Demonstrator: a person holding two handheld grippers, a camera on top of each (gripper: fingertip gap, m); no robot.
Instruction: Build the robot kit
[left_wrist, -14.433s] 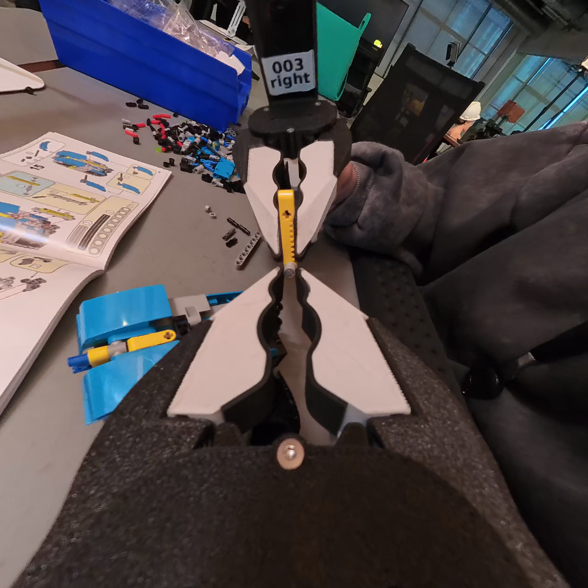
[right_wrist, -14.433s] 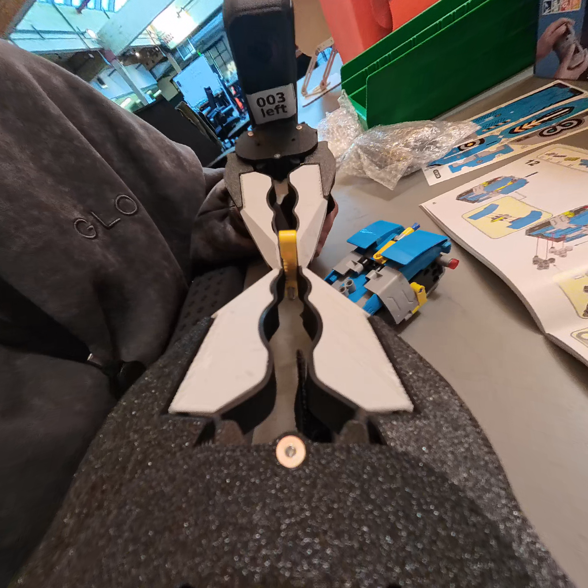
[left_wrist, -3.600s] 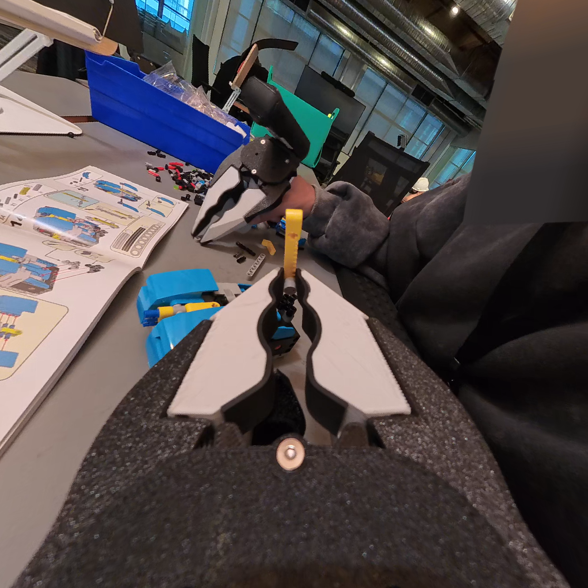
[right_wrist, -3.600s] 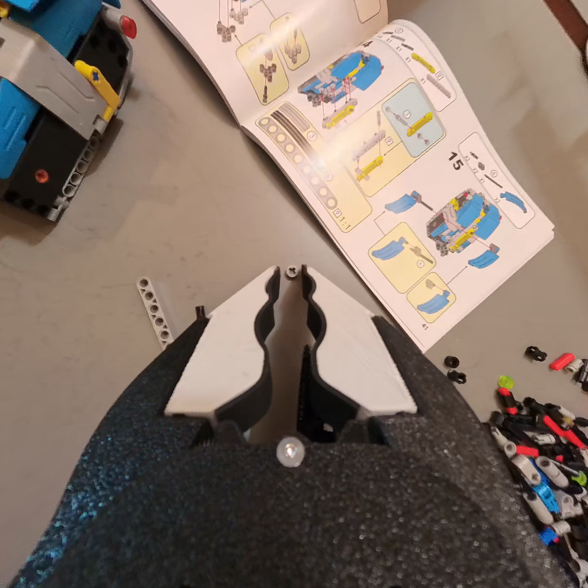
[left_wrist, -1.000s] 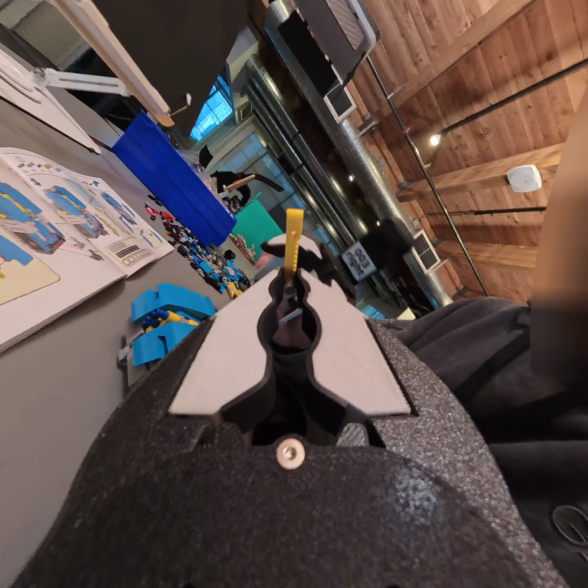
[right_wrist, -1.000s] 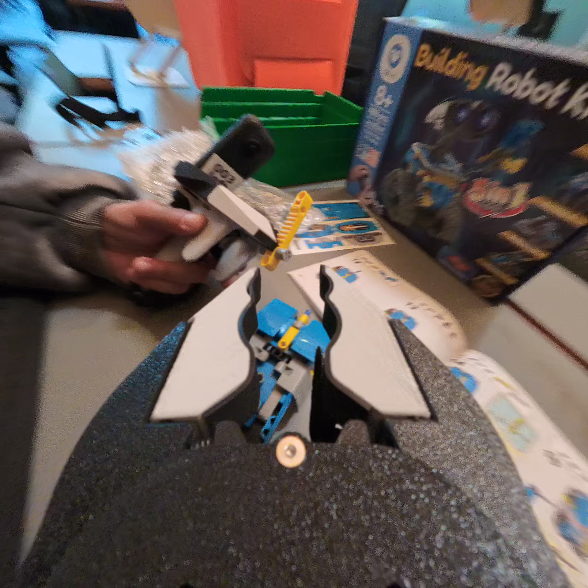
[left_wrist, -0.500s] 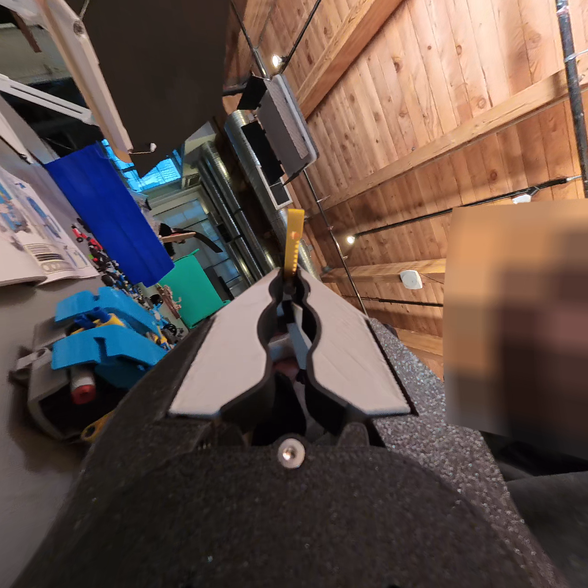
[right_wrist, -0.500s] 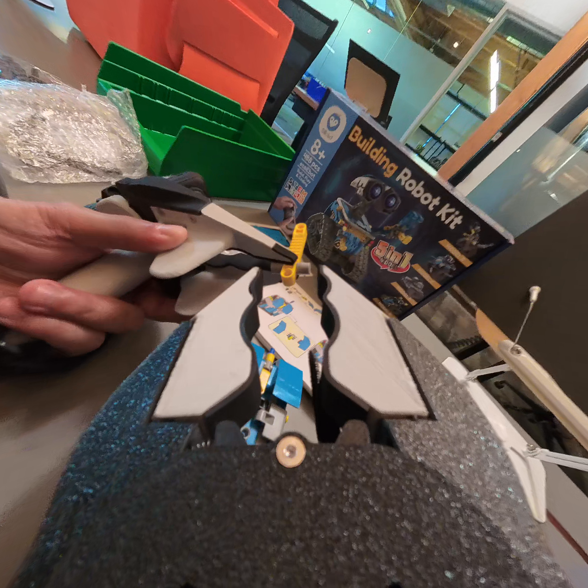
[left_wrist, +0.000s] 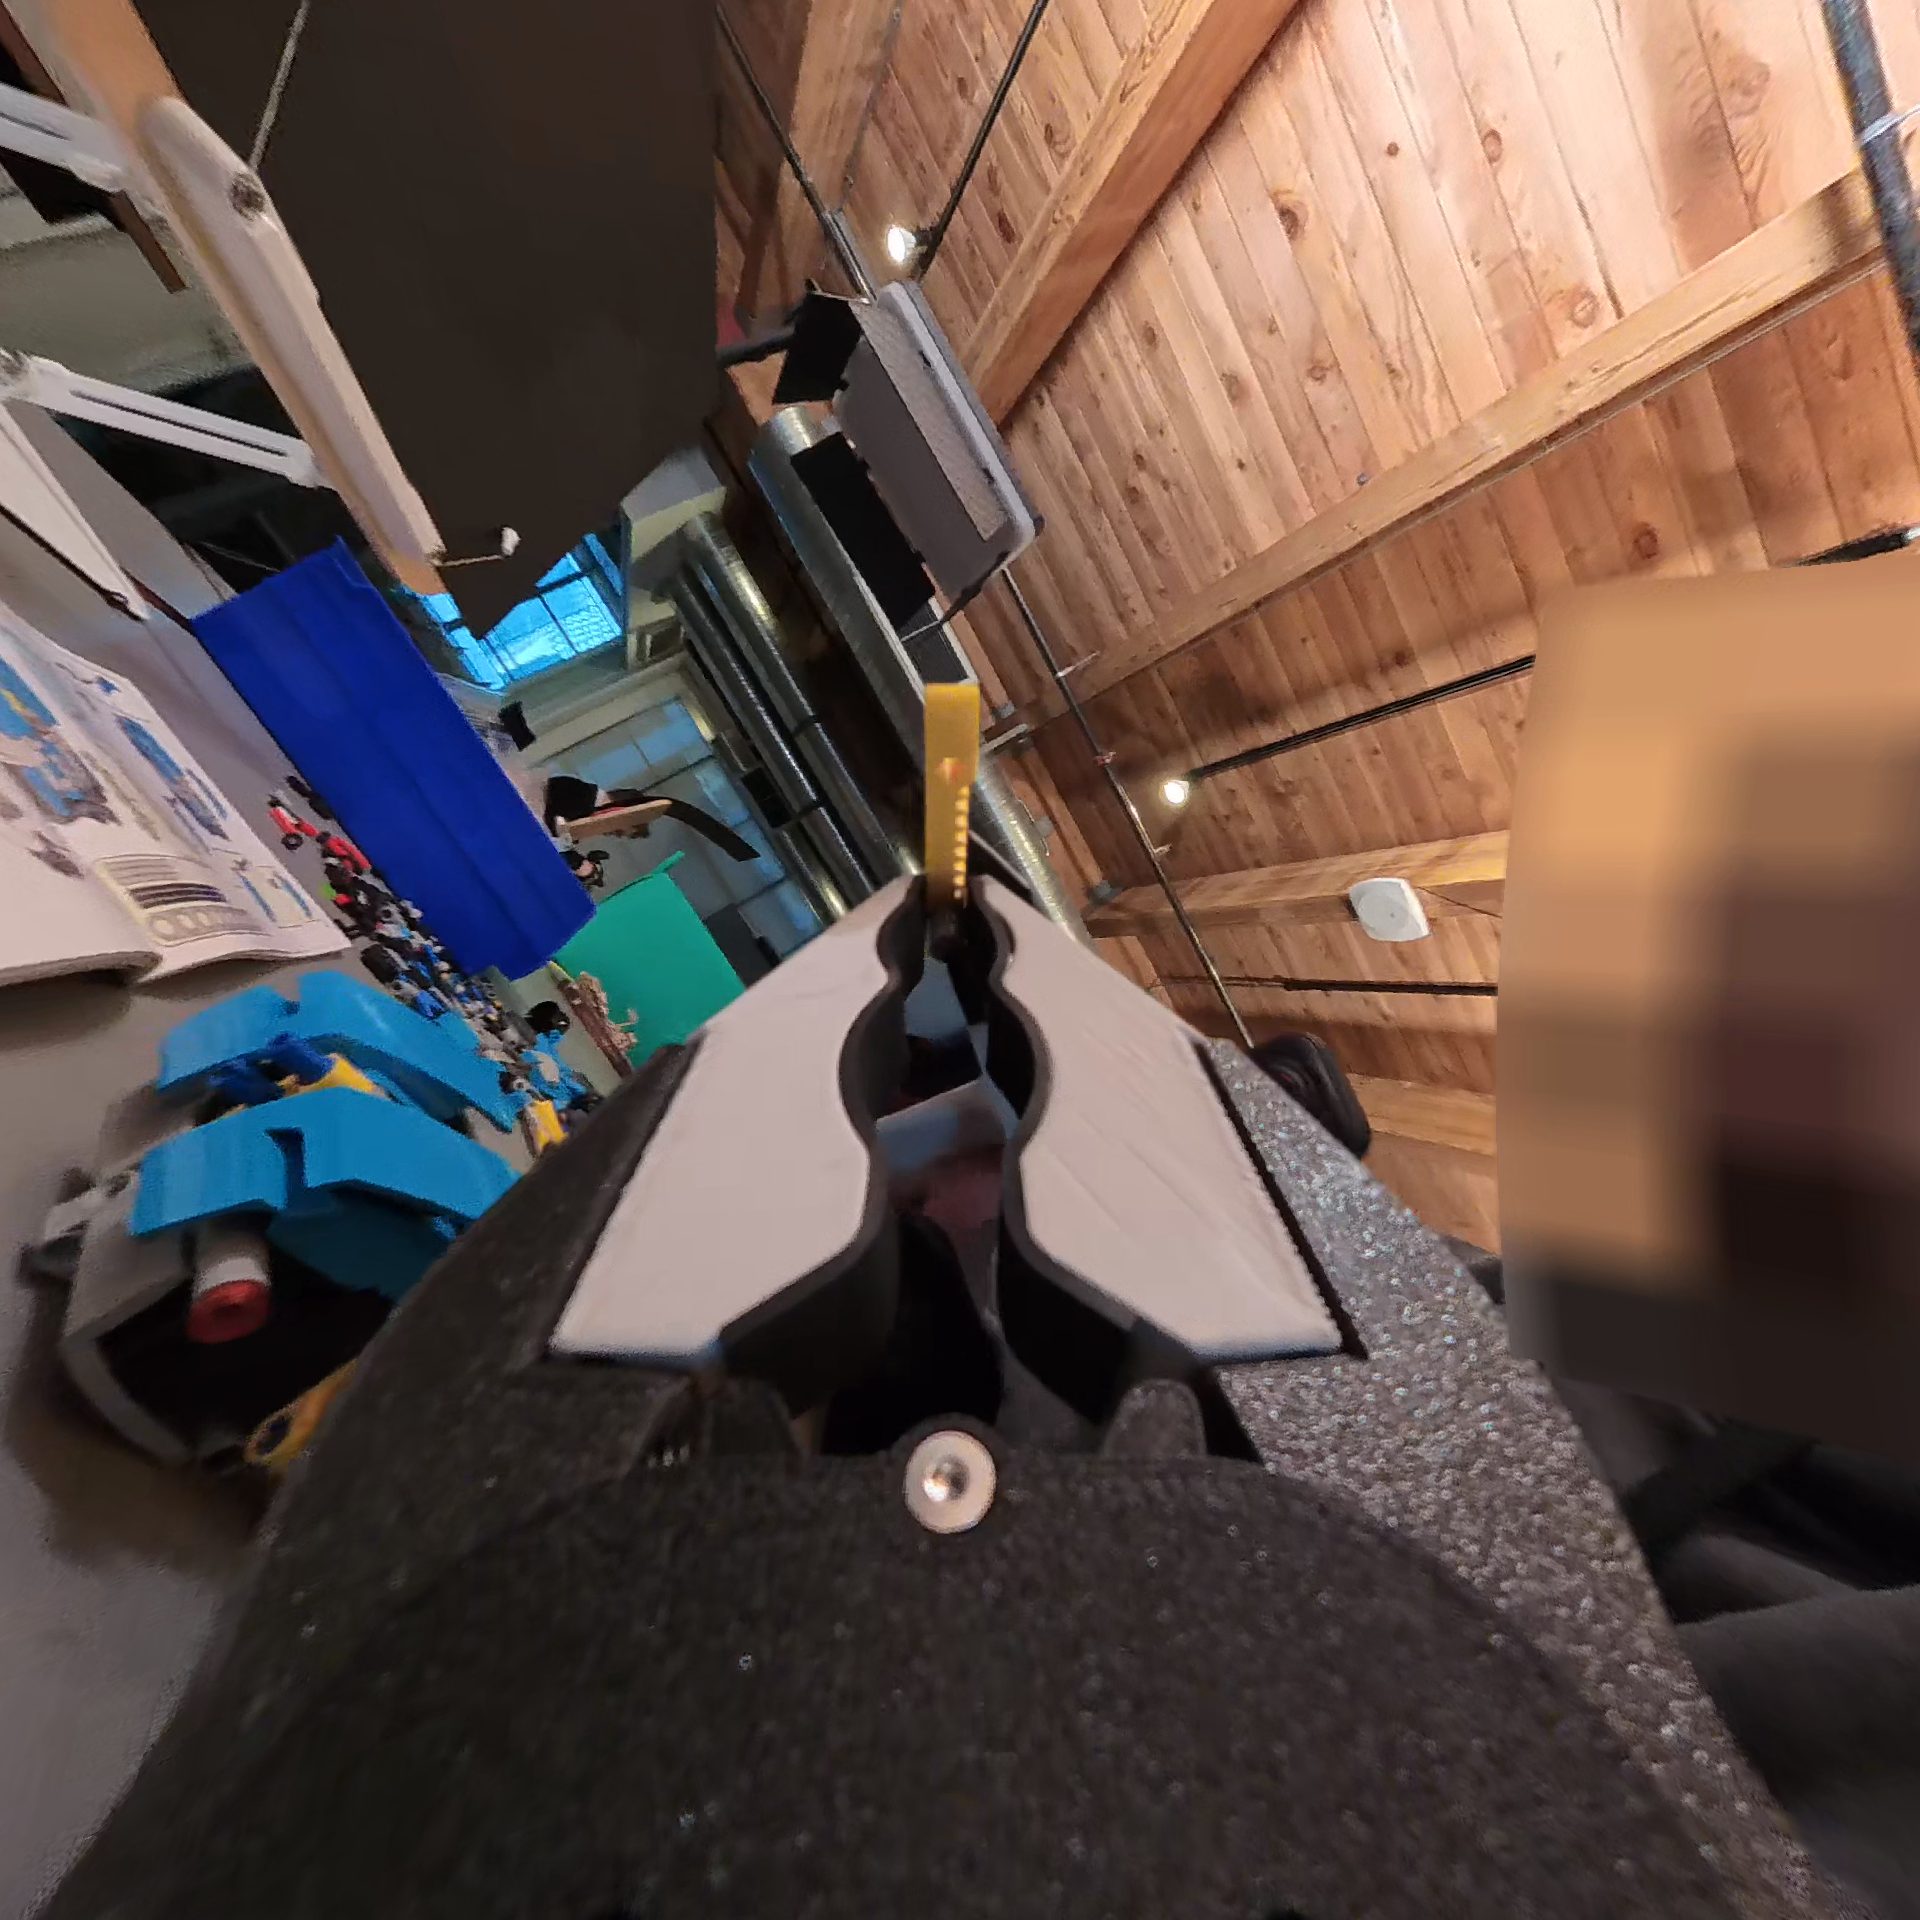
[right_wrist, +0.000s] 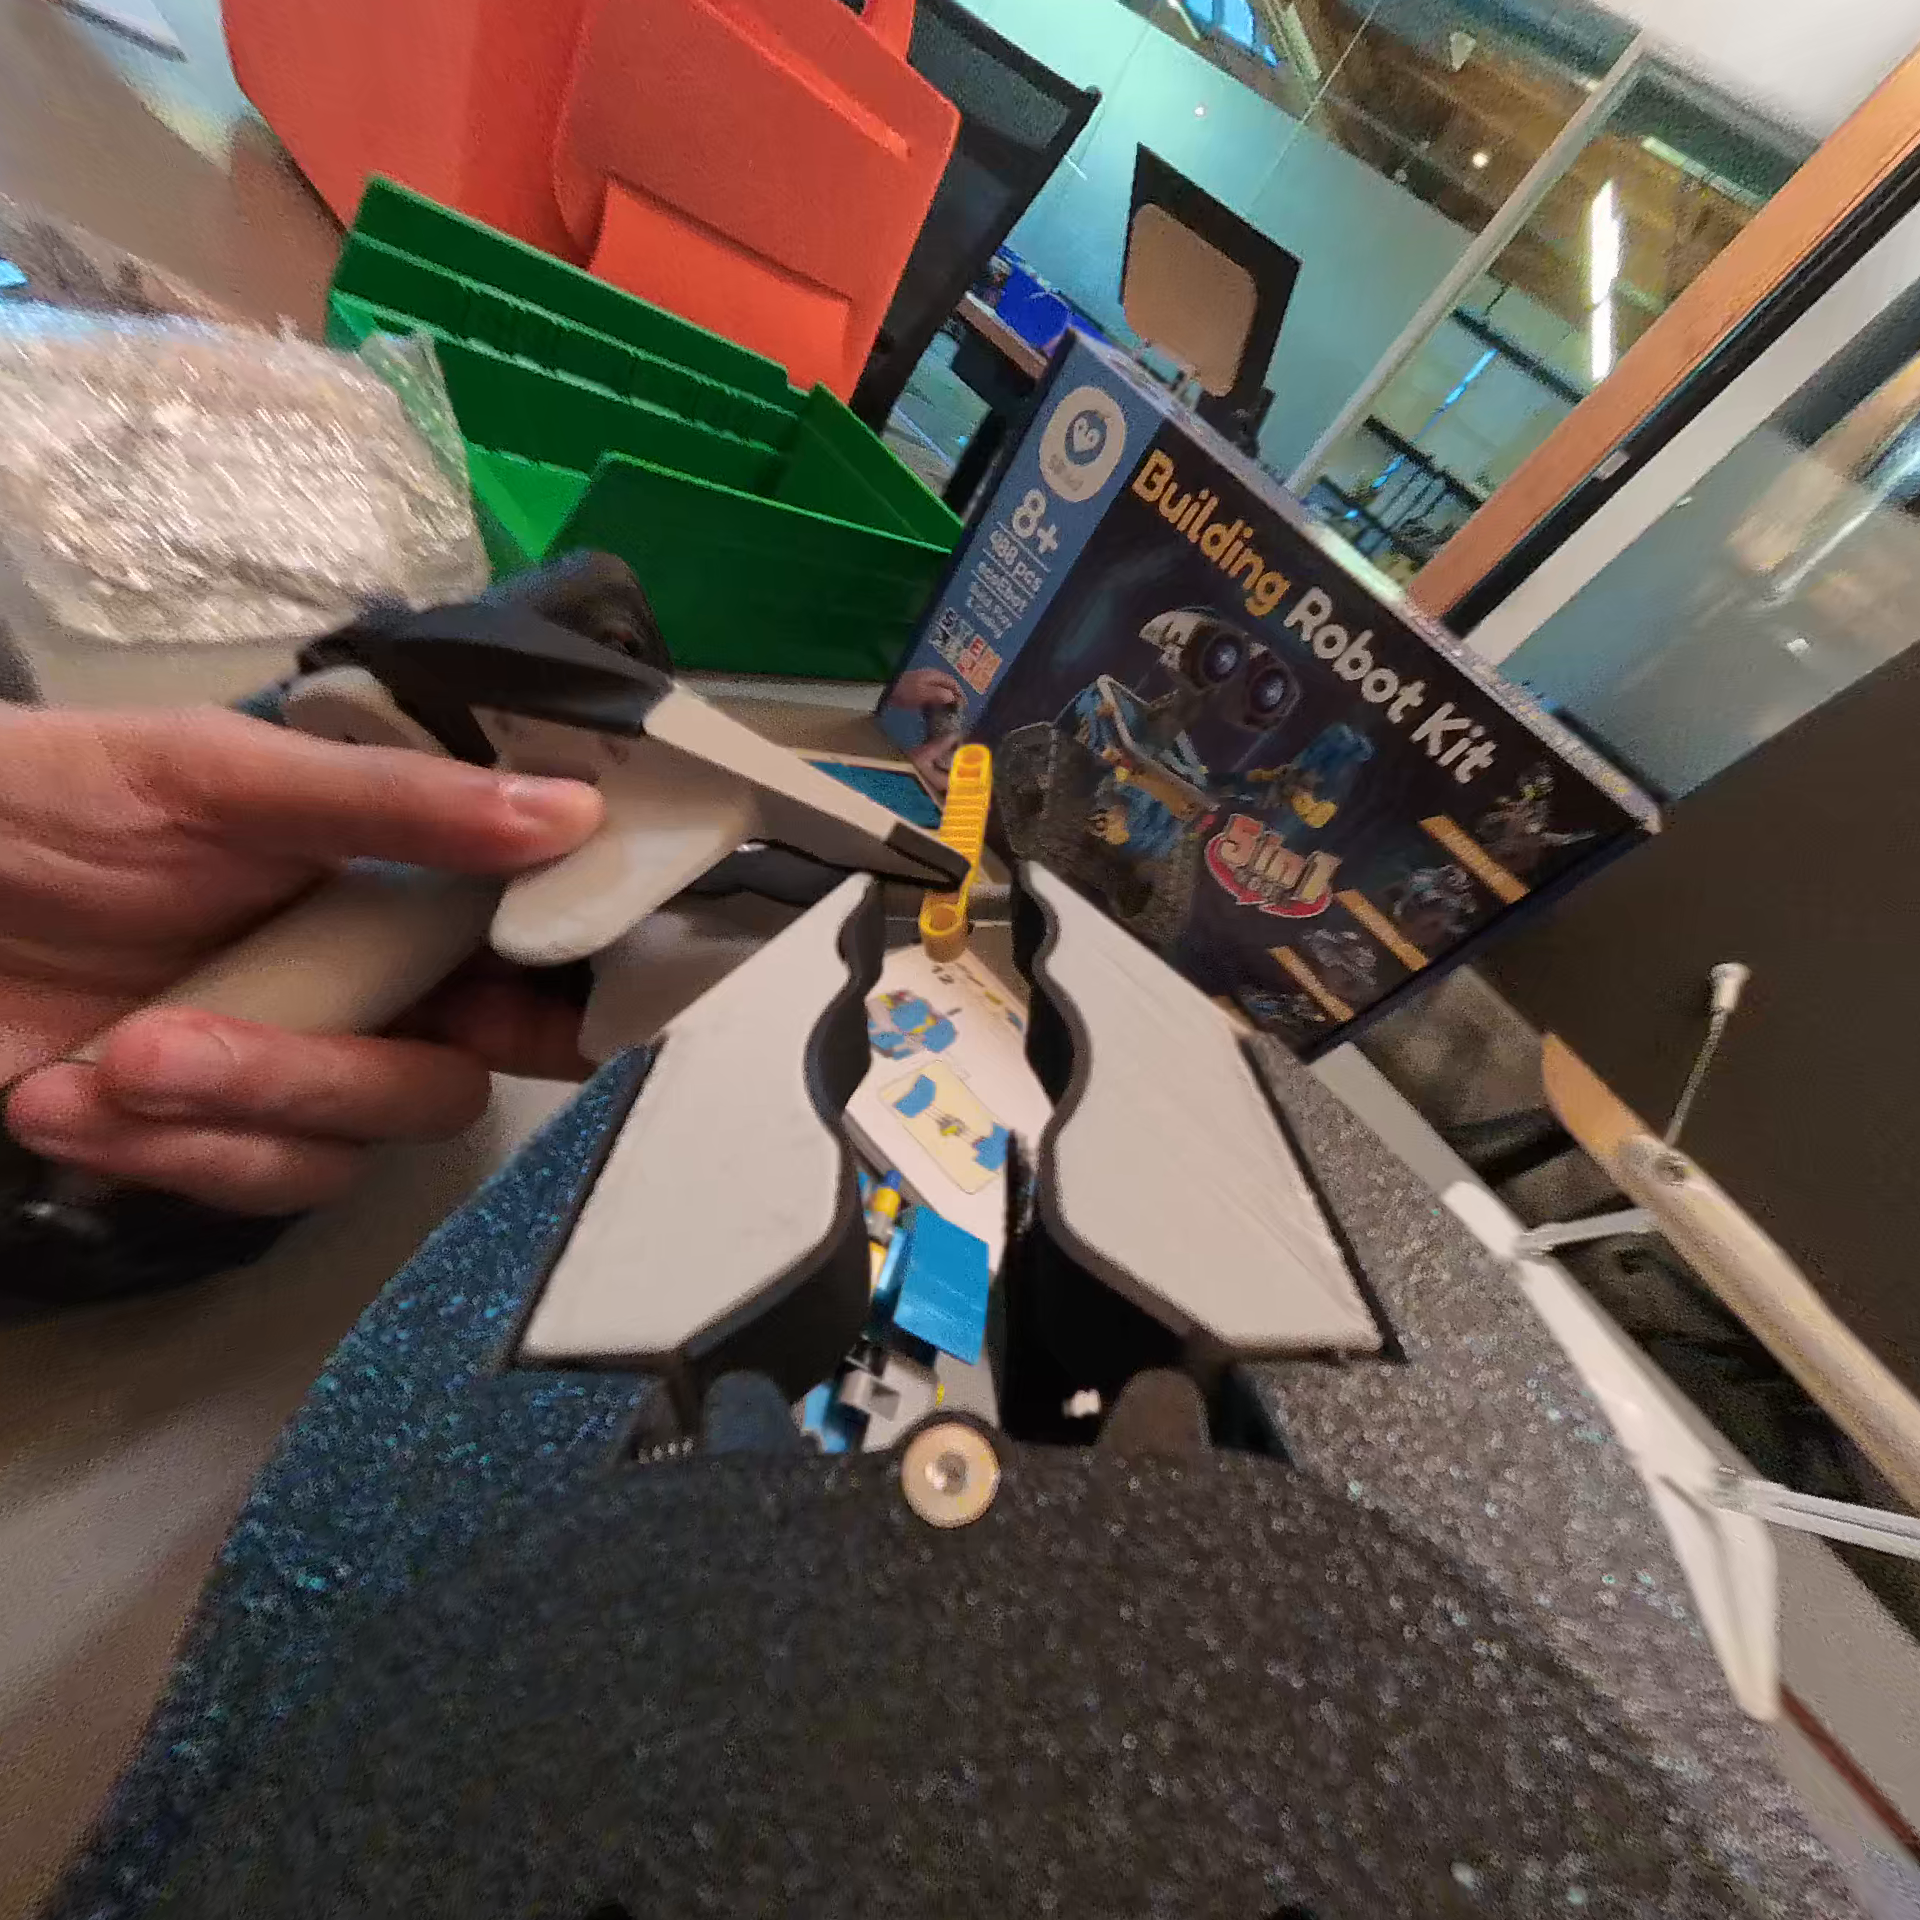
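My left gripper (left_wrist: 948, 896) is shut on a yellow toothed rack piece (left_wrist: 951, 790), which sticks up past its tips, tilted toward the wooden ceiling. In the right wrist view the left gripper (right_wrist: 930, 868) comes in from the left in a person's hand (right_wrist: 208, 914) and holds the yellow piece (right_wrist: 964, 821) upright. My right gripper (right_wrist: 945, 896) is open, and the piece's lower end sits just between its fingertips without being gripped. A blue and grey toy vehicle (left_wrist: 301, 1132) lies on the table to the left, and also shows below the right gripper (right_wrist: 935, 1288).
An open instruction booklet (left_wrist: 114, 831), a pile of small parts (left_wrist: 384, 925) and a blue bin (left_wrist: 395, 769) lie left. A dark kit box (right_wrist: 1247, 748), green bins (right_wrist: 675, 520), an orange bin (right_wrist: 623, 156) and a clear plastic bag (right_wrist: 208, 478) stand beyond the right gripper. Only a small space, under 4 cm, lies between the two pairs of fingers.
The right gripper has opened, left the table and come up to the left gripper. The yellow piece's lower end now lies between its open fingertips. The left gripper has tilted upward, still holding the piece.
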